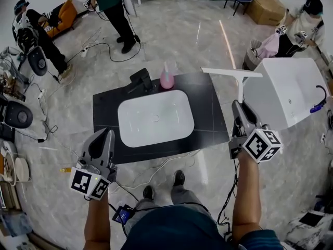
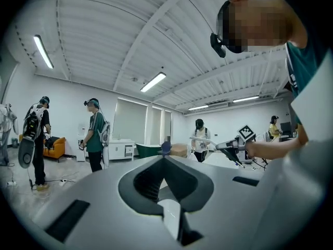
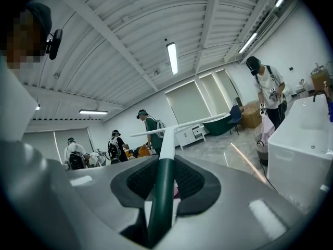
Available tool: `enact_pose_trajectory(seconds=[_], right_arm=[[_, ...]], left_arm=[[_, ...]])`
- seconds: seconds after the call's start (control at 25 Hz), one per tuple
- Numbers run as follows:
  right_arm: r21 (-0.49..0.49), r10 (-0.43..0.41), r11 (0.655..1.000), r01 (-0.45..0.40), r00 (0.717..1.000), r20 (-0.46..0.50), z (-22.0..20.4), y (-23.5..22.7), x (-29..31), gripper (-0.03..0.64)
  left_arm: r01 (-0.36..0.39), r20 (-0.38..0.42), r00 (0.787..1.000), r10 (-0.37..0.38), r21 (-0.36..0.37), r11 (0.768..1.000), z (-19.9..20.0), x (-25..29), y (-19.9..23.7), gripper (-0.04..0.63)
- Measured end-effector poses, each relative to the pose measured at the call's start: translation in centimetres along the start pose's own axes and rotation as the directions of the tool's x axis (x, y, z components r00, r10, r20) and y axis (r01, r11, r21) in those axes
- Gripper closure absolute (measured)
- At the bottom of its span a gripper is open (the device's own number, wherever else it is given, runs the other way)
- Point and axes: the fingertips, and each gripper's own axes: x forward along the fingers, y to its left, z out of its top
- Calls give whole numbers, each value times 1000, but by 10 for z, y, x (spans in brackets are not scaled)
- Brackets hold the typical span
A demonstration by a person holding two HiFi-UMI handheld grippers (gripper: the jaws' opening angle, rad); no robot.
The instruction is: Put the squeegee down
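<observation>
A black counter [image 1: 208,124] with a white basin [image 1: 156,119] is set on pale marbled floor, below and ahead of both claws. The left claw [image 1: 108,134] is clenched on nothing. The squeegee [image 1: 232,73] is grasped by its green handle in the right claw [image 1: 238,105], its blade carried crosswise just beyond the tips. Released this near the counter's right edge, it could be tipped onto the floor; swung leftward, the pink bottle [image 1: 167,78] farther off might be struck.

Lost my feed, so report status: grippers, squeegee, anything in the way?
Left gripper shut, empty. Right gripper shut on squeegee handle, blade aloft near counter's right corner. Soap bottle well apart.
</observation>
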Motion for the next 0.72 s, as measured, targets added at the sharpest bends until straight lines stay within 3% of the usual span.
enact_pose_trajectory(seconds=[0.72], right_arm=[[38,11,999,-7,993,-120,-76,-55,64,514]], left_arm=[[-31,-112,993,32,5,999,-52,19,-3,592]])
